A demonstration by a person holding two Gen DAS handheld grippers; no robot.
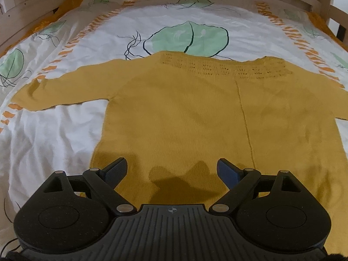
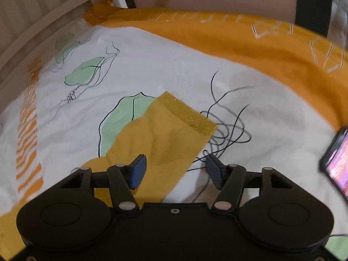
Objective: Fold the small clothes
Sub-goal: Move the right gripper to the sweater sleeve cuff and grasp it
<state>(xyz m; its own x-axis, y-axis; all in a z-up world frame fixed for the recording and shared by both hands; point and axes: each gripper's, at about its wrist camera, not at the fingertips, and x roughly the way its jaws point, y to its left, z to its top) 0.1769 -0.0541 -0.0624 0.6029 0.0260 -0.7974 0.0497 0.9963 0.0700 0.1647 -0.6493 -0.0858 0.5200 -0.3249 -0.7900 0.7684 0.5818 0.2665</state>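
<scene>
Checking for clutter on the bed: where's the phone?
In the right wrist view, the phone lies at the far right edge on the white sheet, screen lit, right of the open right gripper and sleeve.

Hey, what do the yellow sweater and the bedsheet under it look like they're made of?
The sweater looks like a fine matte knit, maybe cotton or wool: faint ribbing, eyelet rows below the neckline, and a glittery ribbed cuff in the right wrist view. The bedsheet looks like thin woven cotton, smooth and matte, with fine wrinkles and printed green leaves.
</scene>
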